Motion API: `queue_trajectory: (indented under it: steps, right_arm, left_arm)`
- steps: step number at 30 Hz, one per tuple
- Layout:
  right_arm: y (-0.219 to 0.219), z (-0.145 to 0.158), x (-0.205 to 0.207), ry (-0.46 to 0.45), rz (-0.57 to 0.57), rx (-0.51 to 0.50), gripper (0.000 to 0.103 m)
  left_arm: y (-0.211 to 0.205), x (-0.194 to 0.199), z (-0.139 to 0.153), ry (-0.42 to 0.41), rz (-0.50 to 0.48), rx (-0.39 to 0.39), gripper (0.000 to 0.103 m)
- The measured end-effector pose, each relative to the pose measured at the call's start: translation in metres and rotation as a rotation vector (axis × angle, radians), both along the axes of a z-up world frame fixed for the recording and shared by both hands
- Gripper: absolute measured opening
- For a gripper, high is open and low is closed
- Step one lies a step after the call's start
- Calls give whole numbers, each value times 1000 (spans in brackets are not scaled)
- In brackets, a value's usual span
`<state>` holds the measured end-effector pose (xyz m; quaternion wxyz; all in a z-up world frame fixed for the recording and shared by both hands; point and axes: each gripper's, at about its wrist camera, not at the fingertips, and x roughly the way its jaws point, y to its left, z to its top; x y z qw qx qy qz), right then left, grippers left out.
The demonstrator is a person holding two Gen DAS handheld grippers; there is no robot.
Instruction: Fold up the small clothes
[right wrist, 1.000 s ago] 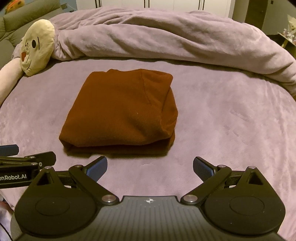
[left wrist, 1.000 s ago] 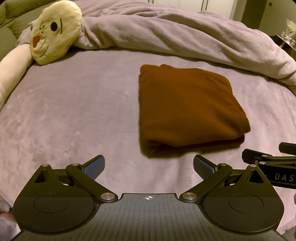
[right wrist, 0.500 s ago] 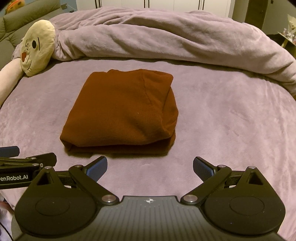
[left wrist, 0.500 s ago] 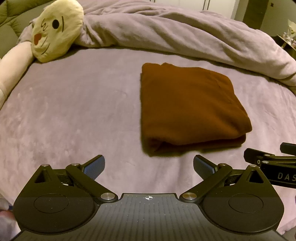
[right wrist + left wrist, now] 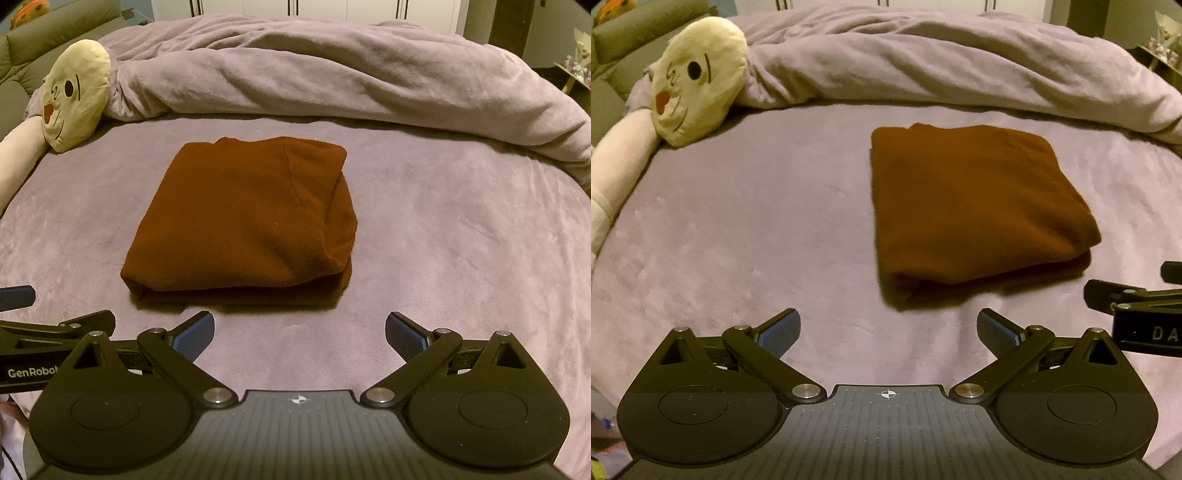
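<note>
Brown garment folded; both claws empty, jaws apart.
The garment lies on the bed just ahead of the left claw and right claw; lift away without snagging its near edge.

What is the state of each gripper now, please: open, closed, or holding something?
Left gripper: open, holding nothing.
Right gripper: open, holding nothing; the folded brown garment lies apart on the bed.

— Where are we looking from?
— Low behind each pair of tongs, facing forward over the bed toward the heaped duvet.
— Shared ground?
— The folded brown garment, just ahead of both; left view sits further left, slightly blurred, we think.
</note>
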<state>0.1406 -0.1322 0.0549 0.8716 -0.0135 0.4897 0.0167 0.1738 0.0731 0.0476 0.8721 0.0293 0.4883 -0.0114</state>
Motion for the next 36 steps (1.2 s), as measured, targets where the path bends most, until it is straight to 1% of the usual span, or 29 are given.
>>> queue_trajectory:
  steps: [5, 15, 27, 36]
  right_arm:
    - [1, 1, -1, -6, 2, -1, 99]
    - [1, 4, -3, -16, 4, -2, 99]
    - [0, 8, -8, -28, 9, 3, 99]
    - [2, 9, -9, -33, 8, 8, 99]
  left_arm:
    - [1, -1, 0, 0, 1, 1, 103]
    - [3, -2, 3, -4, -1, -41, 103]
    - [3, -3, 5, 7, 2, -36, 103]
    - [2, -5, 6, -4, 14, -46, 103]
